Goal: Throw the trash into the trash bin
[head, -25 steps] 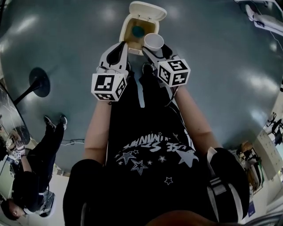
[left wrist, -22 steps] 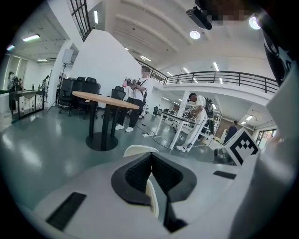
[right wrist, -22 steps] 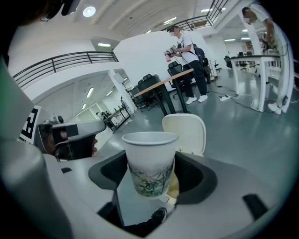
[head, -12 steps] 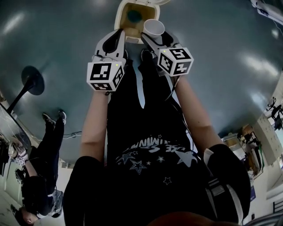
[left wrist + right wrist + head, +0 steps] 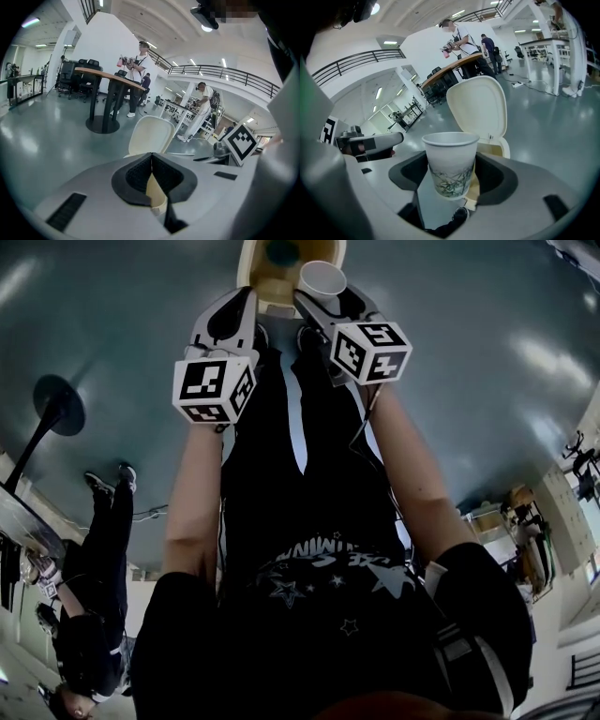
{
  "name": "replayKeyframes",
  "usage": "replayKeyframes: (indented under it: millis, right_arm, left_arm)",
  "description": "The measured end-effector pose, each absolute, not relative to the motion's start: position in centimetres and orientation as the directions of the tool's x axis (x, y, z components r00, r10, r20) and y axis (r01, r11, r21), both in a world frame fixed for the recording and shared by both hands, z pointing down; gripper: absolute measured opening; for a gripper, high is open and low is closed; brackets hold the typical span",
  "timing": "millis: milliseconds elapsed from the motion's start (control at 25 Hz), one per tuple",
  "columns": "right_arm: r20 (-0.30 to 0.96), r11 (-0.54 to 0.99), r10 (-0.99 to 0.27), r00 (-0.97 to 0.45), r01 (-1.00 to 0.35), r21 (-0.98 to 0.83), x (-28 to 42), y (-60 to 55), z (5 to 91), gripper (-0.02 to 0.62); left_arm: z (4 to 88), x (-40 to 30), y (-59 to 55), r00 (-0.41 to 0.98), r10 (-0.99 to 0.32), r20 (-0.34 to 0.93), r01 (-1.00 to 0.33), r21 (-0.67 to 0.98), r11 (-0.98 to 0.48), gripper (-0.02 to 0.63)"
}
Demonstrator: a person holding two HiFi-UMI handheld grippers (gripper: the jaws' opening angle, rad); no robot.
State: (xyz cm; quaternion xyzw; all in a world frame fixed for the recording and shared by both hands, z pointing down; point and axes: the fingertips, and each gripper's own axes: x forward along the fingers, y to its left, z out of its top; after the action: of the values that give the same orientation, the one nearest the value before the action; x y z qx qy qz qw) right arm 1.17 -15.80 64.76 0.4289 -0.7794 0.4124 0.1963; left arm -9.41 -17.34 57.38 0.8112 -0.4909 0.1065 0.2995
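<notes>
The right gripper (image 5: 451, 176) is pinching the upright paper cup (image 5: 451, 159) near the open trash bin (image 5: 494, 150) (lid tipped back); the left gripper (image 5: 151, 158), pads pressed together, is carrying nothing; I am judging that the cup is needing to be centred over the mouth before release.

The left forearm (image 5: 192, 493) and right forearm (image 5: 412, 474) reach forward and downward, side by side. The left gripper (image 5: 151, 157) has its fingers pressed together with nothing between them. The right gripper (image 5: 451, 174), just beside it, has its fingers spread wide and clamped on an upright paper cup (image 5: 451, 152).
</notes>
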Motion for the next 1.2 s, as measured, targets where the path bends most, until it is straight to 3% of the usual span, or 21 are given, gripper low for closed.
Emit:
replayKeyframes:
  millis: [1200]
  right_arm:
    - [0.772,0.247,-0.356,-0.527,-0.85,-0.466,1.2,-15.4,75.1,0.319]
  left_arm:
    - [67.1,-8.3,-17.8,0.512,-0.629,0.585,-0.853,0.434,-0.29,0.011]
